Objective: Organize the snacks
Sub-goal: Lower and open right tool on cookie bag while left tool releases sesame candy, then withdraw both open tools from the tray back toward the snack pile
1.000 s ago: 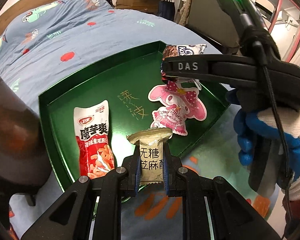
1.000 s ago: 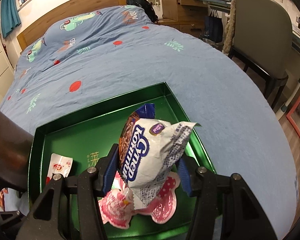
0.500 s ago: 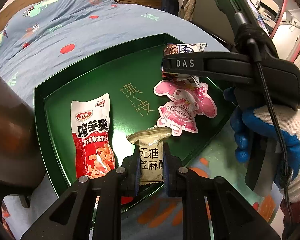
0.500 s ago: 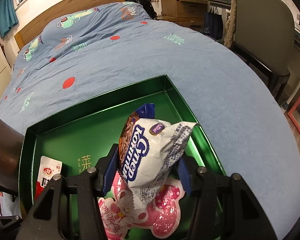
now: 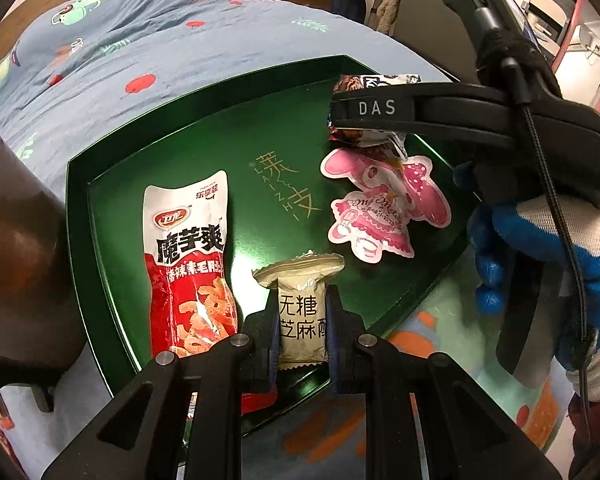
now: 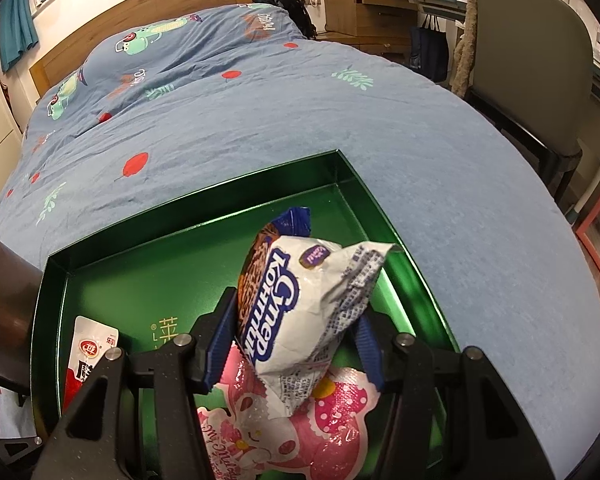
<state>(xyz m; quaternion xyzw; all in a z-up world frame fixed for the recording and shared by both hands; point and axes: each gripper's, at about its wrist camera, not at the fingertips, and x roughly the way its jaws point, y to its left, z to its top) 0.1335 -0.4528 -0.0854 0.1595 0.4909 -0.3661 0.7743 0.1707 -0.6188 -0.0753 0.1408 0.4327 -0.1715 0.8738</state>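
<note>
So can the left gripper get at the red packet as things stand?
Probably not yet: the left gripper is shut on the beige packet. The red packet lies uncovered just beside it in the tray, so the way looks free once it lets go.

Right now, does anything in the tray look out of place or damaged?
Nothing is spilled or torn. Two oddities: the white packet in the right gripper is crumpled and hangs over the pink packet, and the red packet lies with its near end over the tray rim. The left gripper holds the beige packet.
</note>
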